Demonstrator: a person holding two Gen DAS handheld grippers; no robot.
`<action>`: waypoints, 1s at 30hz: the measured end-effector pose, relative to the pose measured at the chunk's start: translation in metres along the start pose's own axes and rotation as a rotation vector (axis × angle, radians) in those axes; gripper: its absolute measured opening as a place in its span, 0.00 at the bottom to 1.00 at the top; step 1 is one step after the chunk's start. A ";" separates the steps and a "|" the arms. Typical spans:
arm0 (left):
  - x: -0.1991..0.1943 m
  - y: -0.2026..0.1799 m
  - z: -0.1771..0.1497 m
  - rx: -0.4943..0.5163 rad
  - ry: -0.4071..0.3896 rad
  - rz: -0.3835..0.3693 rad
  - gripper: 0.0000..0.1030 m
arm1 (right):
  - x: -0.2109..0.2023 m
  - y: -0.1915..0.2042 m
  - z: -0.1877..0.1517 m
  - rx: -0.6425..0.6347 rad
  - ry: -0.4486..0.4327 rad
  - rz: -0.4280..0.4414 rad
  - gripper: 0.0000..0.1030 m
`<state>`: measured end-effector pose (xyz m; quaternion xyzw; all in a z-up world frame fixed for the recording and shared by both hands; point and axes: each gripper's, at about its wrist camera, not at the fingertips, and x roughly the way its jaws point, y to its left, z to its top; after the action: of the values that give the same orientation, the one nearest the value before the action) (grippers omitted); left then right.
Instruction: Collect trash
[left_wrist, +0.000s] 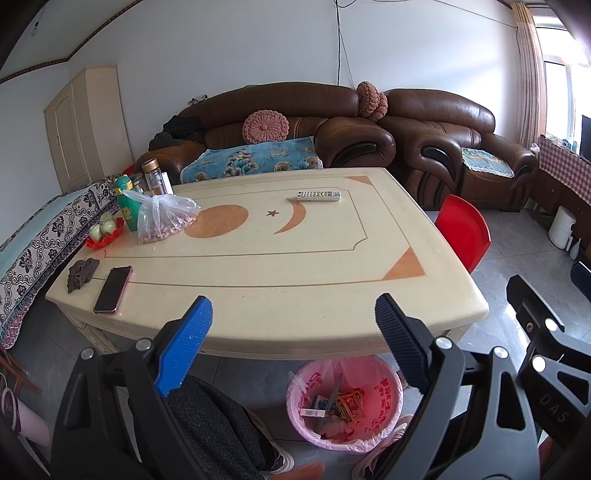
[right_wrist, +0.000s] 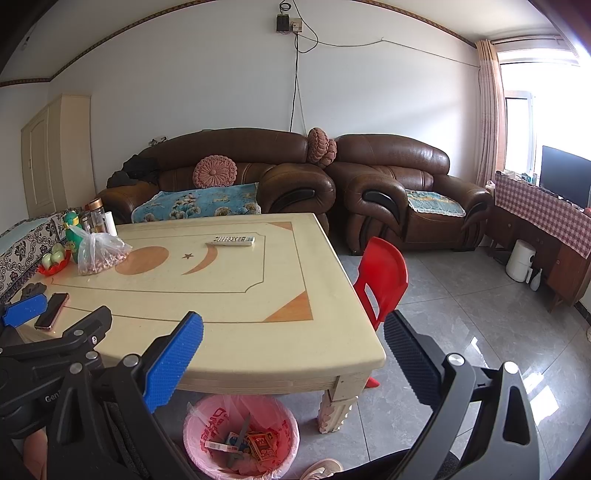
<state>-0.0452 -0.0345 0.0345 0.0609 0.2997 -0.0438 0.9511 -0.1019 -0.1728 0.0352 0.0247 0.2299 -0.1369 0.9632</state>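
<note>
One pink-lined trash bin (left_wrist: 343, 402) stands on the floor under the near edge of the table (left_wrist: 295, 314), holding small cartons – at least three – and a dark strip. On the tabletop lie one phone (left_wrist: 112, 290), one remote (left_wrist: 318, 195), one bag of nuts (left_wrist: 162, 219) and one dark lump (left_wrist: 82, 273). The left gripper (left_wrist: 293, 317) and right gripper (right_wrist: 295, 339) both hover with jaws apart – nothing between them. One red chair (right_wrist: 382, 280) stands beside the table.
</note>
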 end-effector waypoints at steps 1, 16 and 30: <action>0.000 0.000 0.000 0.000 0.000 0.000 0.85 | 0.000 0.000 0.000 0.000 0.000 0.000 0.93; 0.000 -0.005 -0.003 0.003 -0.001 0.000 0.88 | 0.001 -0.001 -0.004 -0.001 0.001 -0.004 0.93; 0.004 -0.007 -0.006 0.020 0.013 -0.007 0.92 | 0.002 -0.006 -0.002 0.002 0.006 -0.007 0.93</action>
<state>-0.0461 -0.0412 0.0267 0.0695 0.3055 -0.0499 0.9483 -0.1023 -0.1789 0.0324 0.0255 0.2324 -0.1404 0.9621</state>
